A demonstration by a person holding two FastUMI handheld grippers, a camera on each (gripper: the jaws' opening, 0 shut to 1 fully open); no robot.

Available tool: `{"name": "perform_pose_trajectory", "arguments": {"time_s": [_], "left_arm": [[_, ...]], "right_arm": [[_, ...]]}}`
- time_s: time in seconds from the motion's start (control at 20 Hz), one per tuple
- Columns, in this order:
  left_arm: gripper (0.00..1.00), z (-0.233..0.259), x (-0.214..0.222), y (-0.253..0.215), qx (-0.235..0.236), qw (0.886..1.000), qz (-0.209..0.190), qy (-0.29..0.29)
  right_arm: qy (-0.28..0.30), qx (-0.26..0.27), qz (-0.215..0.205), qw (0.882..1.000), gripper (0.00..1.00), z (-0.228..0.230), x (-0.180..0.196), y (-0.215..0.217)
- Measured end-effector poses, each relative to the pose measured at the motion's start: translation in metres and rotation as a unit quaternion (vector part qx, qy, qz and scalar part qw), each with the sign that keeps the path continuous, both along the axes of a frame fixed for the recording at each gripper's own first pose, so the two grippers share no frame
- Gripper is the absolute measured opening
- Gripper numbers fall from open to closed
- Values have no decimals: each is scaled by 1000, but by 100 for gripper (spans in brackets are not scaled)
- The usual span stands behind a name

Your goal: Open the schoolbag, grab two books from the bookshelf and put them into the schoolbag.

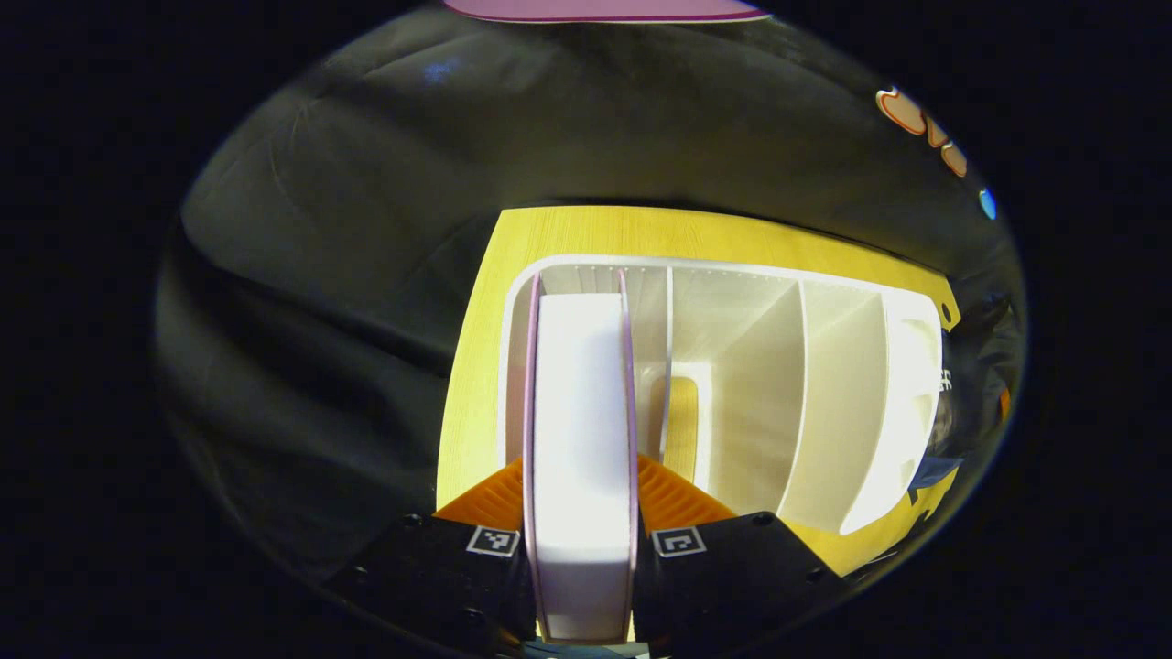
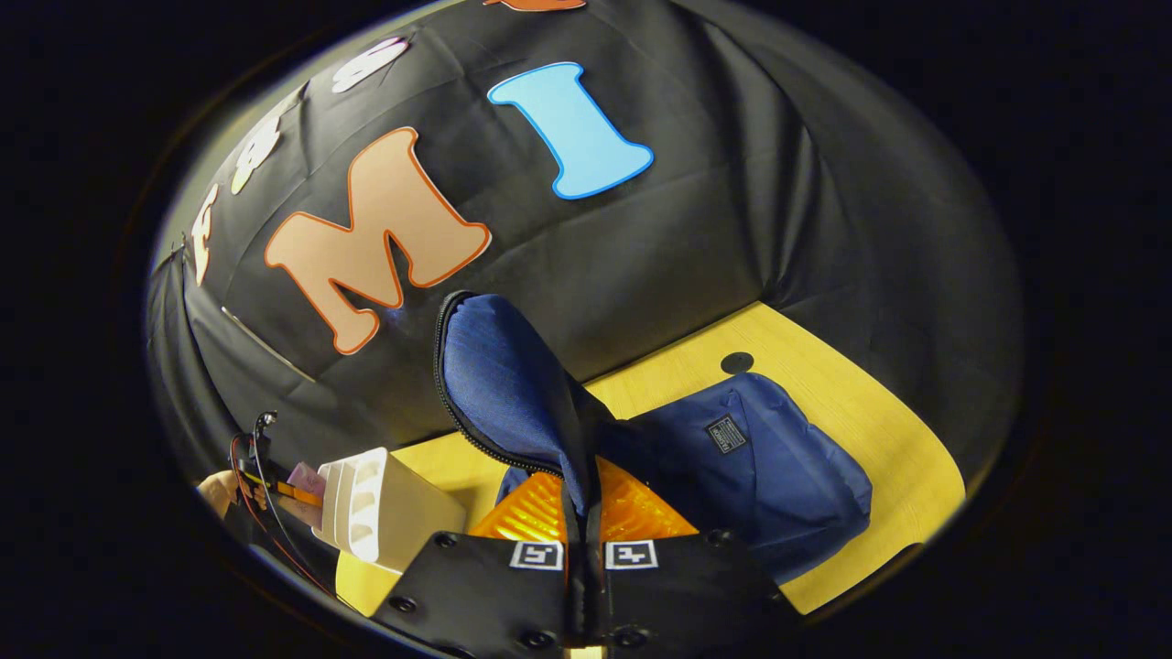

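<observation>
Left gripper view puts the left gripper [image 1: 583, 513] closed on a thick white-paged book with thin pink covers [image 1: 582, 439], one finger pressing each cover near the fore-edge; we see the book standing in the end slot of the white plastic bookshelf with upright dividers [image 1: 806, 403], on the yellow wooden table [image 1: 476, 366]. We judge the book stiff, moderately heavy and smooth-covered, so a firm squeeze across both covers suits it, and slipping is the hazard if it tilts. The shelf's end wall sits just beside one cover and a divider near the other, so room is tight sideways and free only along the slot toward us. Right gripper view shows the right gripper [image 2: 583, 513] pinched on the raised blue fabric flap with zip edge [image 2: 504, 384] of the blue cloth schoolbag [image 2: 769, 467], which lies on the table beside the shelf. We judge the flap soft and limp; it sags unless held taut. The table edge lies near the bag.
</observation>
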State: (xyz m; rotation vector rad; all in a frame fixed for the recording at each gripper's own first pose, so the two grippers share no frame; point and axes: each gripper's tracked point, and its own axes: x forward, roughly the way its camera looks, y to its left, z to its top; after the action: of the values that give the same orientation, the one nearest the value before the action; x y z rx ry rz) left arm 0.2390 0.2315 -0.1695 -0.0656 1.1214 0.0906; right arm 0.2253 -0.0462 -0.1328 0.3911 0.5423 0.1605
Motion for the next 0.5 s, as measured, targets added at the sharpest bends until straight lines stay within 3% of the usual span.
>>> {"name": "perform_pose_trajectory", "arguments": {"time_s": [0.5], "left_arm": [[37,39,-3,1,19,999,-38,-25]], "right_arm": [[-1,3,-5,1000,5,0,0,-1]]}}
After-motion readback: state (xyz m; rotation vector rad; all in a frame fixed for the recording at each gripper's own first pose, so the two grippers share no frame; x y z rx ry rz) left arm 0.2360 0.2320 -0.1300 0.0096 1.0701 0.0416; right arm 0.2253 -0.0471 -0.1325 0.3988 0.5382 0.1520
